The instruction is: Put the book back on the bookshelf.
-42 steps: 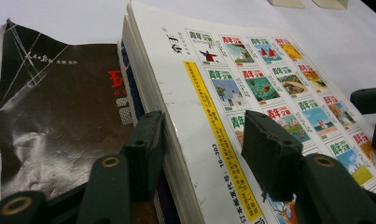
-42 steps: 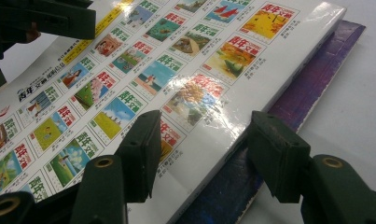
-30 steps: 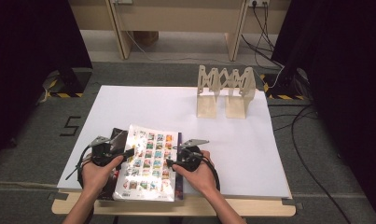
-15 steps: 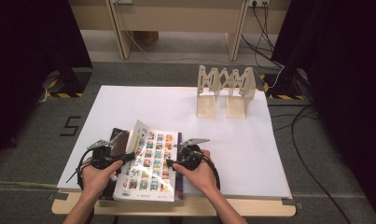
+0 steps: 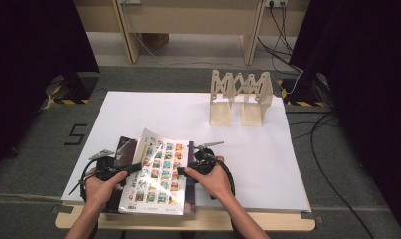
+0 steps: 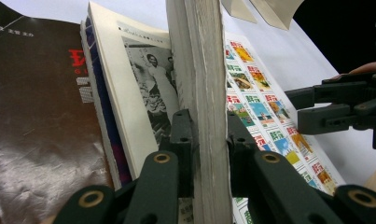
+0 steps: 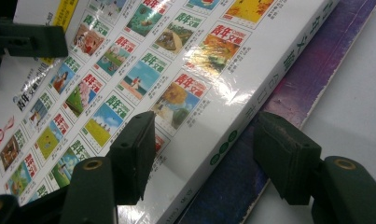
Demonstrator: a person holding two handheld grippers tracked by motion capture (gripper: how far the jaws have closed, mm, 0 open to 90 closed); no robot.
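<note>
A magazine (image 5: pixel 155 172) with rows of small colour pictures on its cover (image 7: pixel 143 70) lies on top of darker books at the table's near edge. My left gripper (image 5: pixel 136 167) is at its left edge, and its jaws have just been closing. In the left gripper view they (image 6: pixel 206 135) are shut on the magazine's thick block of pages (image 6: pixel 199 56), which stands raised off a dark book (image 6: pixel 36 116). My right gripper (image 5: pixel 185 170) is open at the magazine's spine. In the right gripper view (image 7: pixel 209 158), one jaw sits over the cover and the other over a purple book (image 7: pixel 288 79) beneath.
The books rest on a white sheet (image 5: pixel 188 114) that covers the table. A folding wooden rack (image 5: pixel 240 97) stands at the far right of the sheet. Cables and dark curtains lie beyond the table.
The left gripper's jaws have closed on the magazine's left edge. That edge has lifted off the book below, so the magazine now tilts up on its left side. The right gripper has stayed put.
</note>
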